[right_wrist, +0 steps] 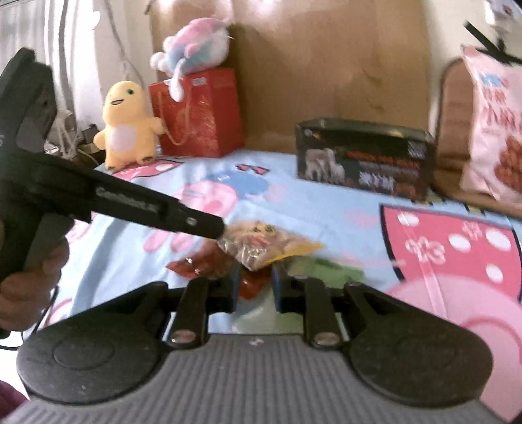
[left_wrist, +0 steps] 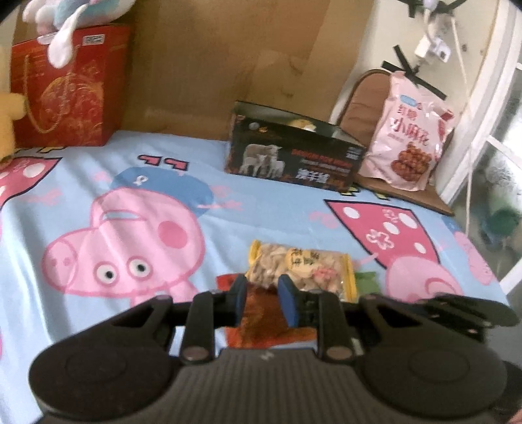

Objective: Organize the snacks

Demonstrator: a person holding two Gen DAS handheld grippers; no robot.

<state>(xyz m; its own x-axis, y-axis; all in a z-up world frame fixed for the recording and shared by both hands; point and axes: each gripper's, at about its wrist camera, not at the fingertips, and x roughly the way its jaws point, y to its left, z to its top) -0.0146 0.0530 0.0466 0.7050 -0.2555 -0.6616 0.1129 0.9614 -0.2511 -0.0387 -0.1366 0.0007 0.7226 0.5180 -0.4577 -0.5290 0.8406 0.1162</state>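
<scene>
**Two packets gripped over the sheet**

The box (left_wrist: 293, 153) stands open-topped at 1 o'clock in the left view – something yellow shows inside, too blurred to name. At 10 o'clock a red bag (left_wrist: 68, 88) carries a plush (left_wrist: 62, 19) in its mouth. A pink bag (left_wrist: 404, 137) stands upright on a chair (left_wrist: 359, 107) at 2 o'clock.

The left tongs (left_wrist: 264, 293) are pressed together on the near left corner of the yellow packet (left_wrist: 300, 272). It hangs just above the sheet (left_wrist: 163, 169), its long axis running 9 to 3 o'clock, a yellow band at each end.

The right tongs (right_wrist: 255, 283) pinch the red packet (right_wrist: 202, 264) – it lies beneath the yellow one, stretching toward 9 o'clock in the right view. A green packet (right_wrist: 326, 267) lies just beside.
</scene>
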